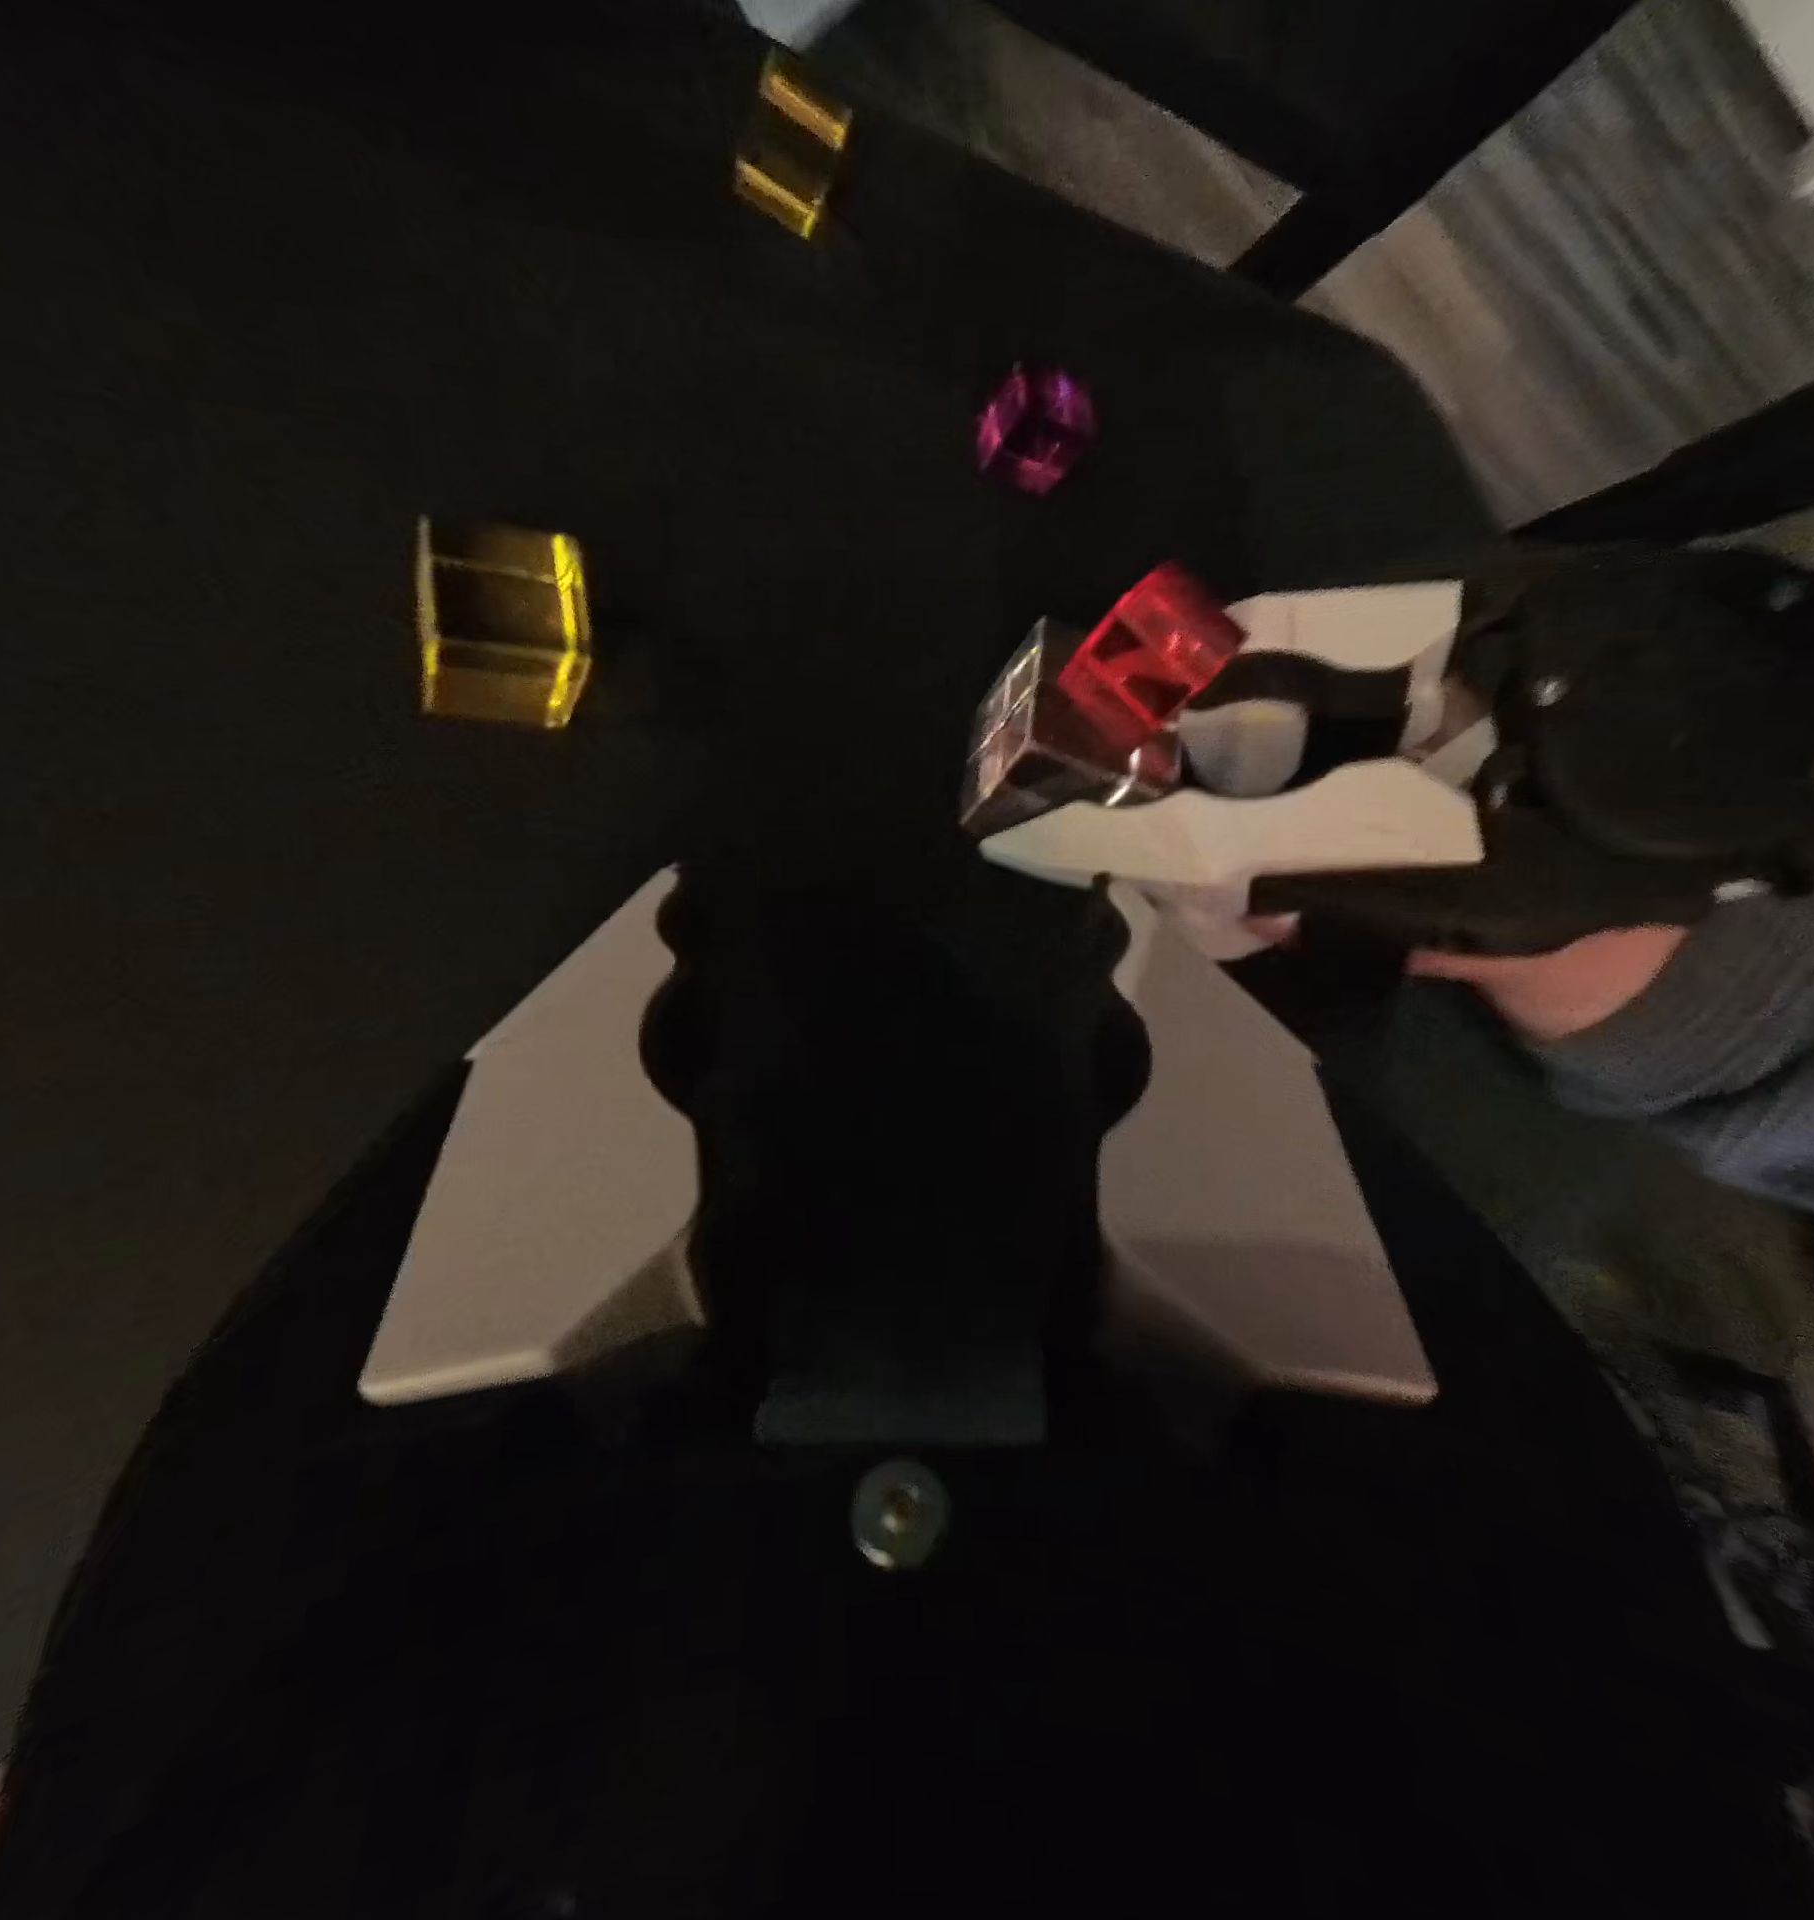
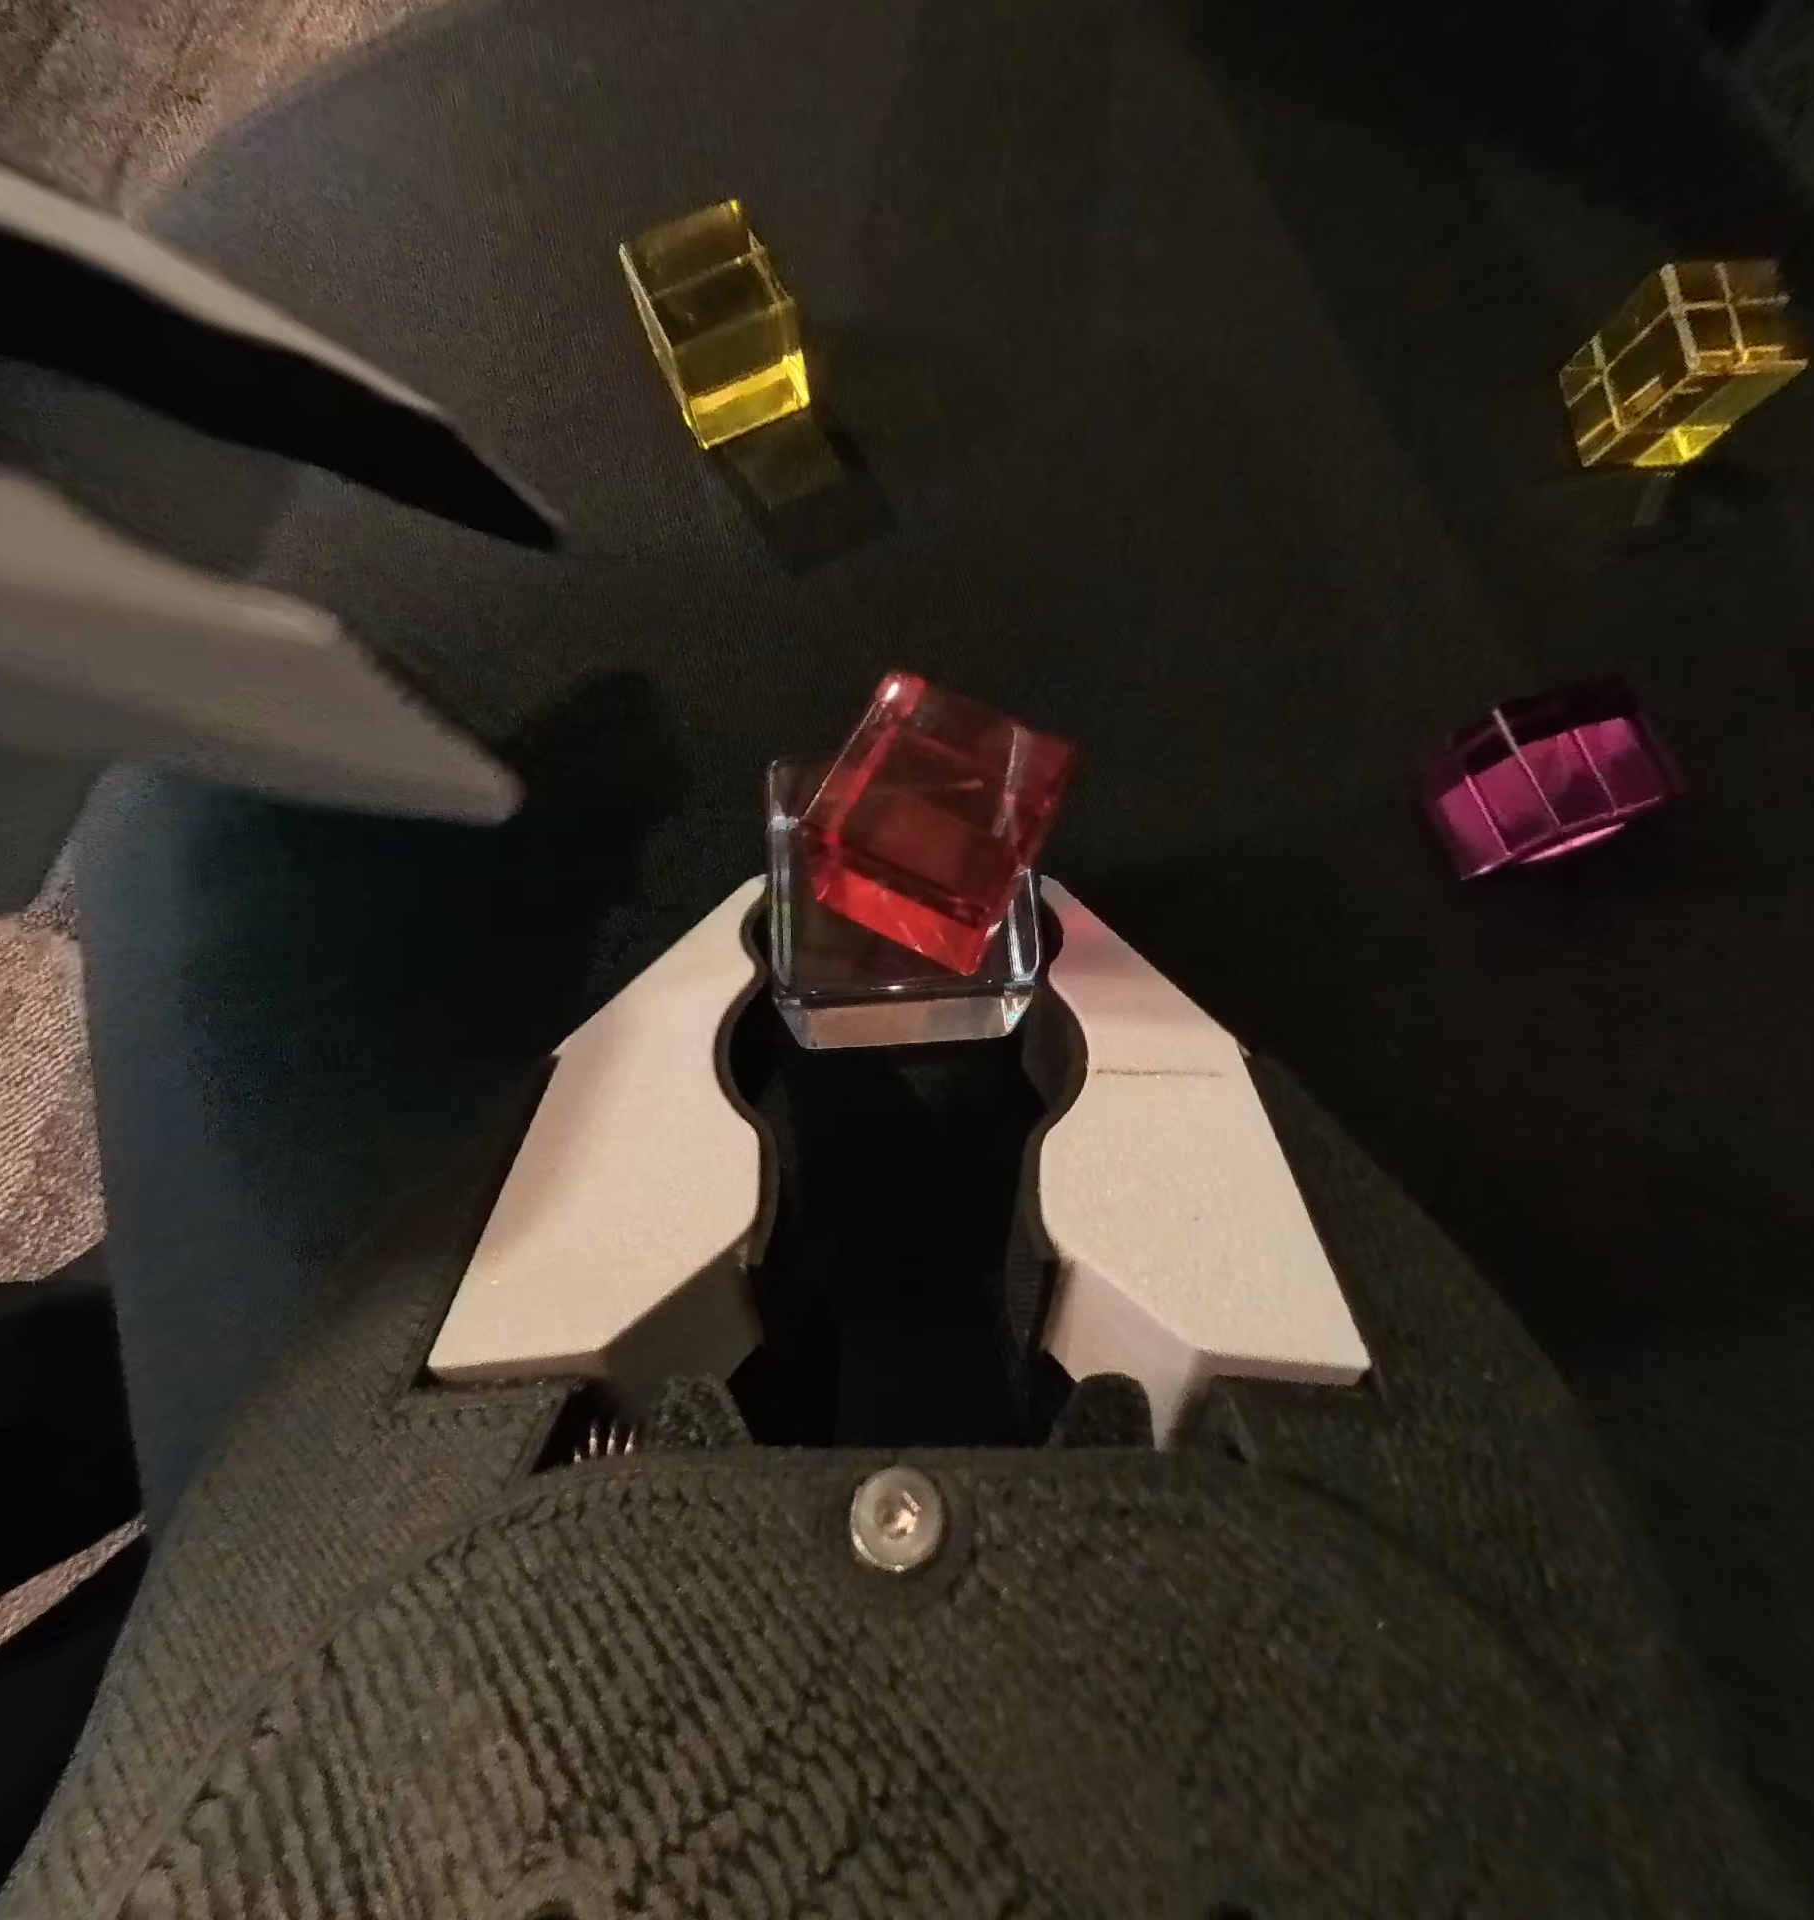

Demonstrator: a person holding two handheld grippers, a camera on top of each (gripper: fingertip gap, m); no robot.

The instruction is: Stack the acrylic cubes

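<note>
My right gripper [image 2: 903, 935] is shut on a clear cube [image 2: 898, 987], with both pads pressed on its sides. A red cube [image 2: 934, 821] lies askew on top of the clear cube. In the left wrist view, the right gripper [image 1: 1090, 753] is at the right with the clear cube [image 1: 1028, 748] and the red cube [image 1: 1147, 655], above the black cloth [image 1: 259, 312]. My left gripper [image 1: 892, 914] is open and empty, just left of the right one. It also shows at the left of the right wrist view [image 2: 529, 665], apart from the cubes.
On the black cloth [image 2: 1194, 520] lie a yellow block [image 2: 721, 332], a yellow cube [image 2: 1682, 364] and a purple faceted piece [image 2: 1547, 779]. The left wrist view shows a yellow cube [image 1: 503, 623], a yellow block [image 1: 791, 156] and the purple piece [image 1: 1035, 428]. A person's hand [image 1: 1547, 987] holds the right gripper. To the yellow block [image 2: 721, 332]: left tips about 6 cm, right tips about 11 cm. My left wrist view [image 1: 495, 604] looks at it from another angle.
</note>
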